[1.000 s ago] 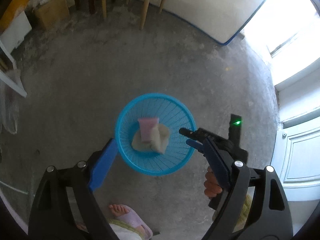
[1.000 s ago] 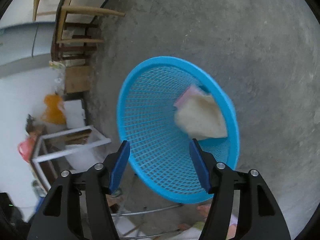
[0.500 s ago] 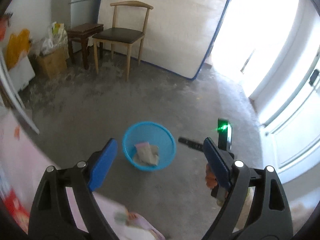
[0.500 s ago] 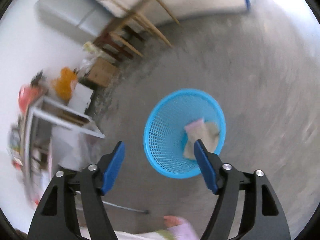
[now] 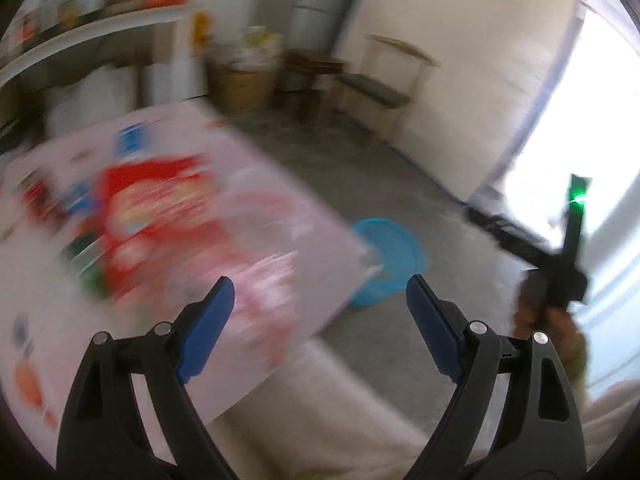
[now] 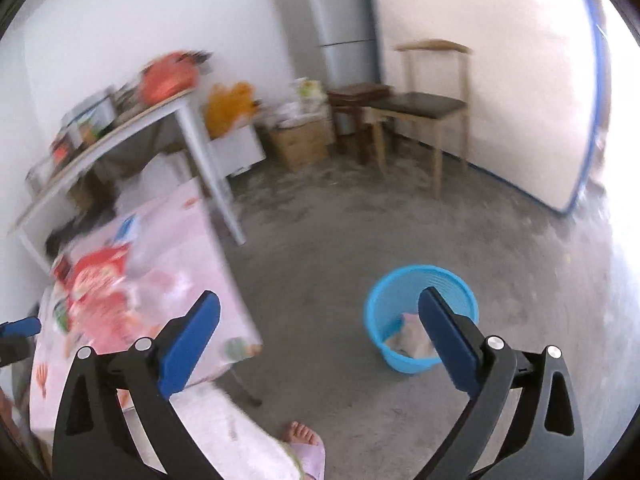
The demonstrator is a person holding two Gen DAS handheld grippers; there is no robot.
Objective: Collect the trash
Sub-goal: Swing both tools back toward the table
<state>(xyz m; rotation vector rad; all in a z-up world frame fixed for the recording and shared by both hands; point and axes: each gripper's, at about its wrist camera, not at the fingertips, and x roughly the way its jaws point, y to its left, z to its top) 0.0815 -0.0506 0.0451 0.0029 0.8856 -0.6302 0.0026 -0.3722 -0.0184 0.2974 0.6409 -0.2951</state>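
The blue mesh basket [image 6: 376, 308] stands on the concrete floor with a pink and a beige piece of trash [image 6: 412, 336] in its bottom. My right gripper [image 6: 320, 340] hangs high above the floor, its jaws opening with nothing between them. The basket [image 5: 394, 248] shows partly behind the table corner in the left wrist view. My left gripper [image 5: 320, 320] is open and empty over the edge of a pink-clothed table [image 5: 280, 240]. A red snack packet [image 5: 152, 208] lies blurred on that cloth. The right gripper [image 5: 490, 222] is held at the far right.
A wooden chair [image 6: 432, 108], a dark stool [image 6: 356, 96] and a cardboard box [image 6: 300, 140] stand along the back wall. A white shelf table [image 6: 120, 132] carries clutter at left. A person's bare foot [image 6: 304, 436] is near the table.
Both grippers rose away from the basket, which now looks small. The left view swung left over the pink table. The right gripper rolled upright and its jaws spread wider.
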